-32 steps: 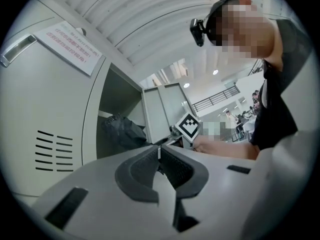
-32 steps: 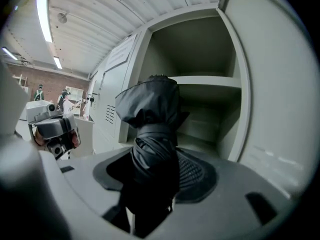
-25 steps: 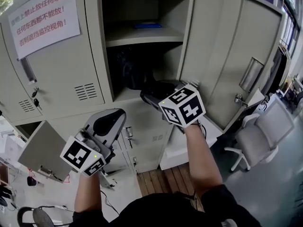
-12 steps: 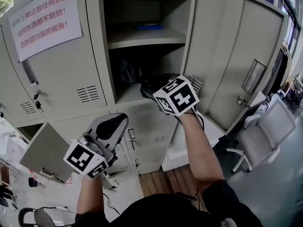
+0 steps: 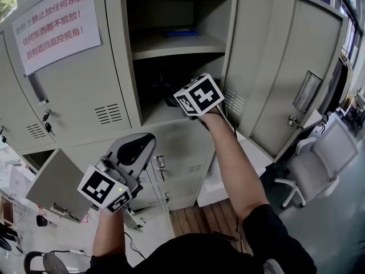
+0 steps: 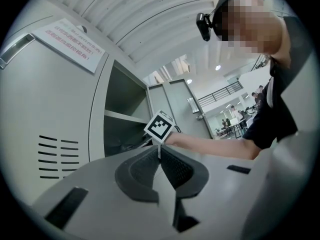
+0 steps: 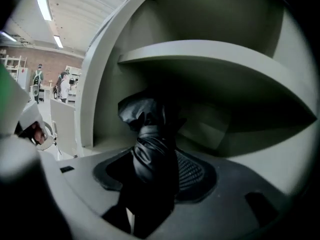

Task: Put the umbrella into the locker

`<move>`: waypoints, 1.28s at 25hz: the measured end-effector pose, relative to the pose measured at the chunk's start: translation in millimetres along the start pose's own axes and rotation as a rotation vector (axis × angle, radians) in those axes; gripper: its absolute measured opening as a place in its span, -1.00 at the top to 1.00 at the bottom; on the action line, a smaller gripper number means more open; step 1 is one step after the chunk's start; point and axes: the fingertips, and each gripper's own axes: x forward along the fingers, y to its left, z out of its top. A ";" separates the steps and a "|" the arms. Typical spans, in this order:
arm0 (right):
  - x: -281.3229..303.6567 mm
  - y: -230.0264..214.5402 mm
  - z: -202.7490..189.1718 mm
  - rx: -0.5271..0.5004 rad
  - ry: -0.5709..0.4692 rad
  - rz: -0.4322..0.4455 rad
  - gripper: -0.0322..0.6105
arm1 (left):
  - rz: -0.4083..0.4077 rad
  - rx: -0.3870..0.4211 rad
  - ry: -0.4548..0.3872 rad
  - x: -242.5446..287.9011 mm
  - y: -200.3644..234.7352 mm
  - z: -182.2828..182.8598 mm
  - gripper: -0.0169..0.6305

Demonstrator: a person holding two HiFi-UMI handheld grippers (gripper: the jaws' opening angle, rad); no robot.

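1 shelf [image 7: 210,51] abv umbrella [image 7: 150,154], locker door [image 5: 256,56] open

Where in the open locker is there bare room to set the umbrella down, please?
The upper shelf is bare left of and in front of the blue thing. In the lower compartment, a pale floor strip lies free between the left wall and the right gripper, which holds the umbrella. Further back is too dark to judge.
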 end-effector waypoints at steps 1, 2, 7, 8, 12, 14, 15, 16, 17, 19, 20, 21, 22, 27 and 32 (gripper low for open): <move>4.8 -1.6 -0.4 -0.002 0.012 0.000 0.16 | -0.003 0.003 -0.001 0.9 -0.9 0.3 0.86; 9.0 -2.7 -0.7 -0.004 0.024 0.001 0.16 | -0.006 0.007 -0.002 1.6 -1.8 0.6 0.86; 26.2 -5.7 4.7 -0.025 0.057 -0.003 0.16 | -0.017 0.012 0.005 5.3 -3.4 -1.2 0.86; 28.3 -6.8 4.6 -0.027 0.065 -0.004 0.16 | -0.018 0.011 0.007 5.9 -3.3 -1.9 0.86; 32.8 -8.4 0.0 -0.037 0.085 0.000 0.16 | -0.001 0.019 0.008 7.8 1.4 -4.3 0.86; 35.2 -8.1 -1.9 -0.045 0.098 0.004 0.16 | 0.009 0.015 0.012 11.3 6.1 -6.9 0.86; 36.8 -8.1 -2.6 -0.051 0.104 0.003 0.16 | 0.013 0.010 0.013 13.0 8.0 -8.1 0.86; 38.6 -8.5 -2.9 -0.056 0.109 0.001 0.16 | 0.016 0.005 0.014 14.3 9.4 -9.0 0.86; 40.3 -8.9 -2.8 -0.061 0.111 -0.001 0.16 | 0.019 0.001 0.014 15.3 10.5 -10.0 0.86; 43.1 -8.8 -2.1 -0.068 0.115 0.000 0.16 | 0.021 -0.005 0.018 16.5 11.6 -12.5 0.86; 44.3 -8.2 -2.2 -0.073 0.121 0.004 0.16 | 0.022 -0.008 0.020 16.7 11.9 -13.9 0.86; 45.6 -7.6 -2.5 -0.082 0.132 0.006 0.16 | 0.023 -0.011 0.021 16.6 12.2 -15.0 0.86; 47.0 -7.1 -3.0 -0.093 0.144 0.006 0.15 | 0.024 -0.013 0.021 16.2 12.7 -15.8 0.86; 55.6 -7.7 -5.3 -0.133 0.192 0.013 0.15 | 0.034 -0.011 0.015 12.9 15.0 -16.5 0.86; 63.4 -8.4 -7.3 -0.177 0.218 0.011 0.13 | 0.037 -0.011 0.024 10.0 15.1 -18.0 0.86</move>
